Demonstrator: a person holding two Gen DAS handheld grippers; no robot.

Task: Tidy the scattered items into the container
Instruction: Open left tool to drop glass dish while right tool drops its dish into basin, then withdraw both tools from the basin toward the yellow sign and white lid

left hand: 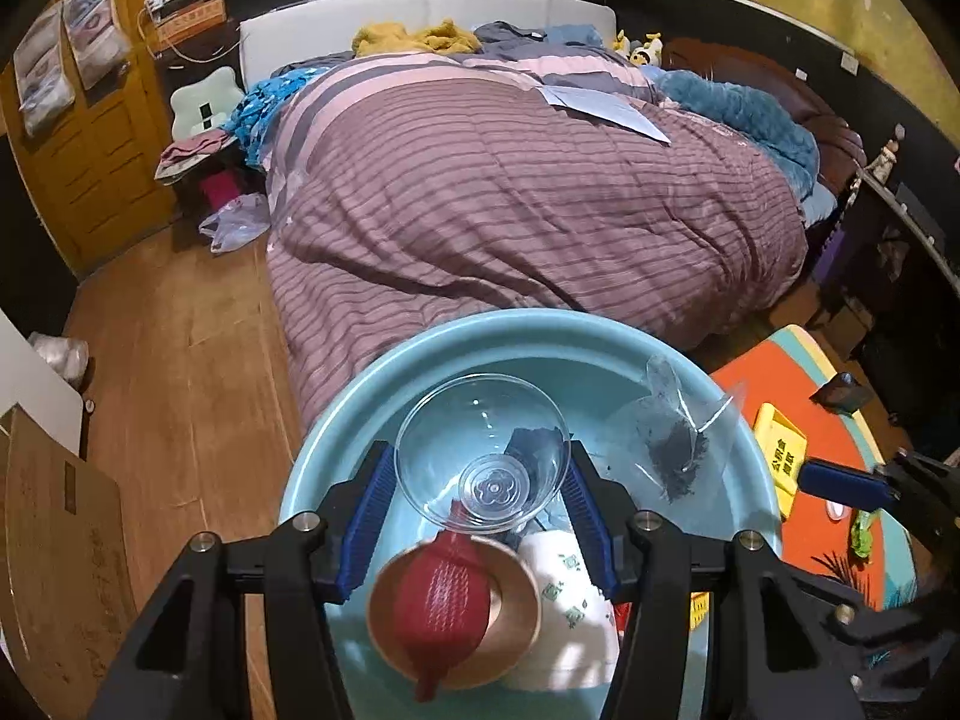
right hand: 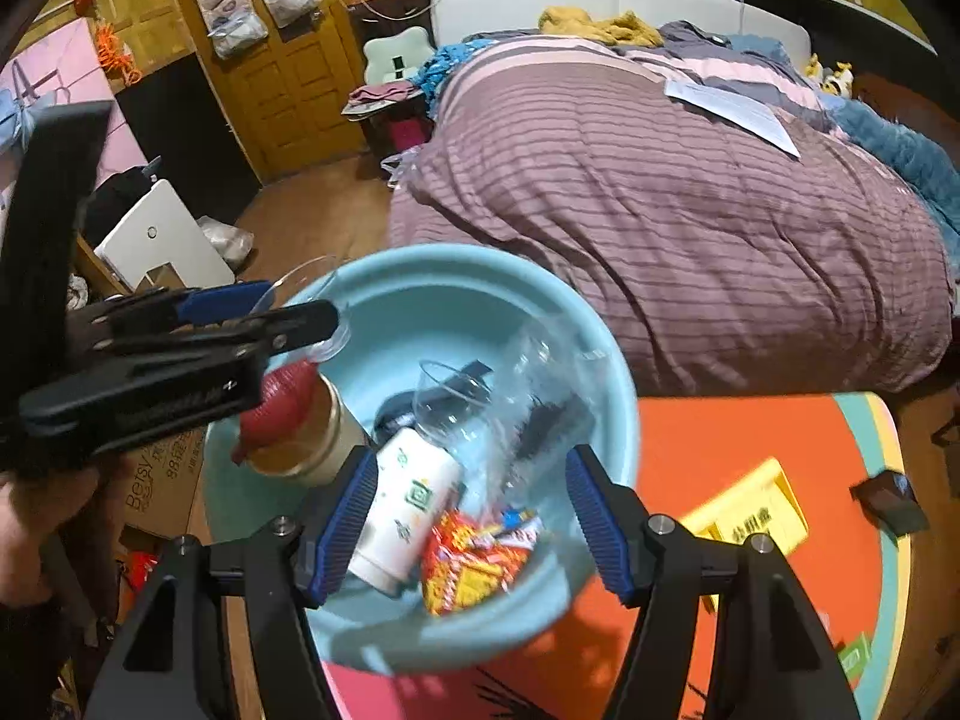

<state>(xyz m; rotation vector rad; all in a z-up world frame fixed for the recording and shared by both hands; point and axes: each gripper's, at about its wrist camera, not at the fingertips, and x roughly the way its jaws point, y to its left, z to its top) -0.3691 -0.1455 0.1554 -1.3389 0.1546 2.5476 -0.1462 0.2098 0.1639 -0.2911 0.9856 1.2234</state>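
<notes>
i'm looking down over the foot of a bed (left hand: 510, 180) with a striped purple quilt, and just in front of it sits the light blue basin (left hand: 336, 438) on an orange mat (right hand: 720, 450). the basin already holds a white patterned paper cup (right hand: 408, 504), a tan bowl (left hand: 510, 618) with a red mesh scoop (left hand: 441, 606) lying in it, an orange snack packet (right hand: 474, 558) and a clear plastic bag (left hand: 672, 444) with dark bits inside.

my left gripper (left hand: 480, 480) is over the basin, its blue pads pressing both sides of a clear glass bowl (left hand: 480, 450) that hangs tilted above the tan bowl, so i read it as grasping the glass bowl. in the right wrist view that same gripper comes in from the left edge with the glass rim poking past its fingers.

my right gripper (right hand: 468, 504) hovers over the near side of the basin with its jaws released; nothing sits against the pads, and the cup and packet lie below them.

still out on the mat are a yellow box (right hand: 750, 516) and a small dark object (right hand: 888, 501).
</notes>
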